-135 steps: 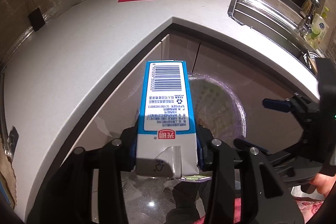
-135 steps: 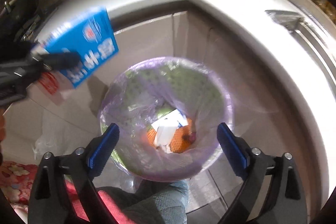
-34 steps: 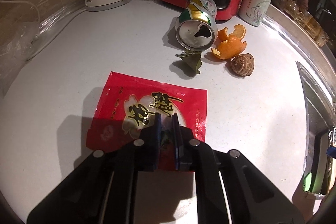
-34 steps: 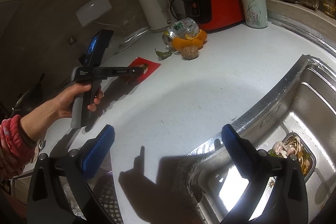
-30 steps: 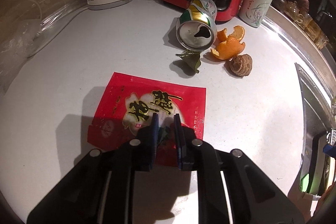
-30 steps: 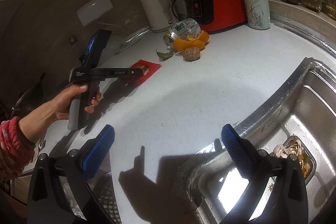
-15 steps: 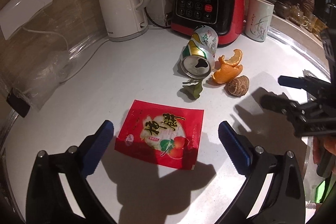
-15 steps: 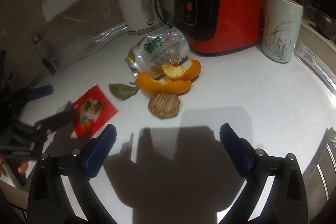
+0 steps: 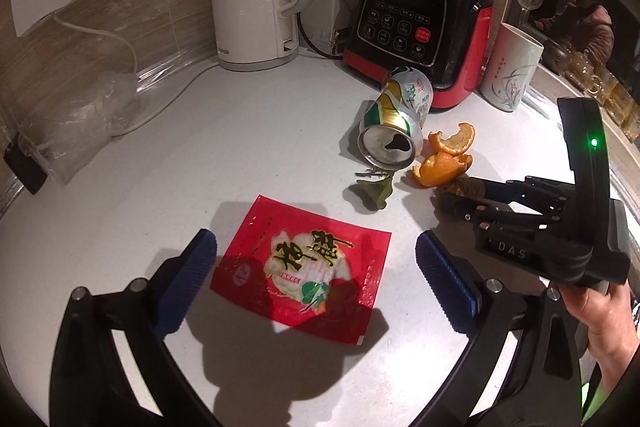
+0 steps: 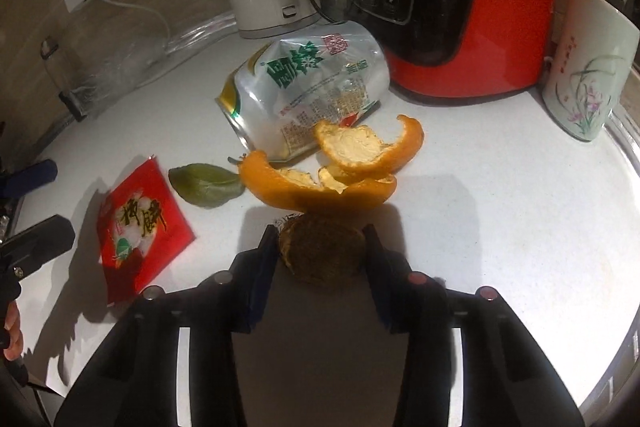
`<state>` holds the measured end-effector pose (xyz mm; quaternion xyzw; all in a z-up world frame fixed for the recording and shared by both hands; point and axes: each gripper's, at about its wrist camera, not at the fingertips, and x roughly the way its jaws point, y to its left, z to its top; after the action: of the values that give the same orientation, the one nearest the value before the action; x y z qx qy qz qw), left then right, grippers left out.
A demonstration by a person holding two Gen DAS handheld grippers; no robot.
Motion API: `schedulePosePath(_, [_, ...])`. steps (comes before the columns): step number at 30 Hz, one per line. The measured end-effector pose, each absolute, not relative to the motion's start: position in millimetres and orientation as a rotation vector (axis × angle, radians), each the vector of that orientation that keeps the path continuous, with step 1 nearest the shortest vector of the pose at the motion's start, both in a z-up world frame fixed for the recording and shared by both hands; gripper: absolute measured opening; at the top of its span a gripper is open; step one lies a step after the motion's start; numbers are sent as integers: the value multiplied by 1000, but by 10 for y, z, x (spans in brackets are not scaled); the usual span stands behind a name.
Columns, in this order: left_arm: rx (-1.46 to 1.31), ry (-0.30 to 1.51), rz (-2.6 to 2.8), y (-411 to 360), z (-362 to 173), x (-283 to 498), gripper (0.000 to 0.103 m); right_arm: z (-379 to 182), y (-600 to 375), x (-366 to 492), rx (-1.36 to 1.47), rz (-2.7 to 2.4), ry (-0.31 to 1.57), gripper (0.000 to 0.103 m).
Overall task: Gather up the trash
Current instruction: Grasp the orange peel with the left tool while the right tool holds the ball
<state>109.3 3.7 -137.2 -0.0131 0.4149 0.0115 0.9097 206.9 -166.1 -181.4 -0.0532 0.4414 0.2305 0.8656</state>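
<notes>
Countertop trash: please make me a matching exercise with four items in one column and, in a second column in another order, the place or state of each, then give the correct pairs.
Column 1
1. red wrapper
2. drink can
3. brown lump
4. green leaf

Column 2
A. between the right gripper pads
B. lying flat between the open left gripper pads
C. on its side beside the red appliance
D. between the wrapper and the orange peel

Pairs: 1-B, 2-C, 3-A, 4-D

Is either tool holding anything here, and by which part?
The right tool grips the brown shrivelled lump across its left and right sides. The left tool is open, straddling the red packet, holding nothing.
</notes>
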Motion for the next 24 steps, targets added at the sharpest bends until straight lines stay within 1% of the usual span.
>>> schedulePosePath(4, [-20,856,-2,-17,-1407,1122,95,-1796,-1677,2018,-80,514,932,43])
schedulePosePath(9, [-26,873,-54,-62,-1472,1178,95,-1653,-1949,1867,-18,524,908,43])
schedulePosePath(13, [-21,853,-135,-255,-1455,1217,95,-1545,-2203,1701,12,506,893,43])
schedulePosePath(20, [259,756,-224,-890,-1476,1299,95,-1465,-2719,1426,46,462,899,43])
schedulePosePath(24, [360,765,-273,-1082,-1613,1472,95,-1476,-2919,1314,58,443,906,43])
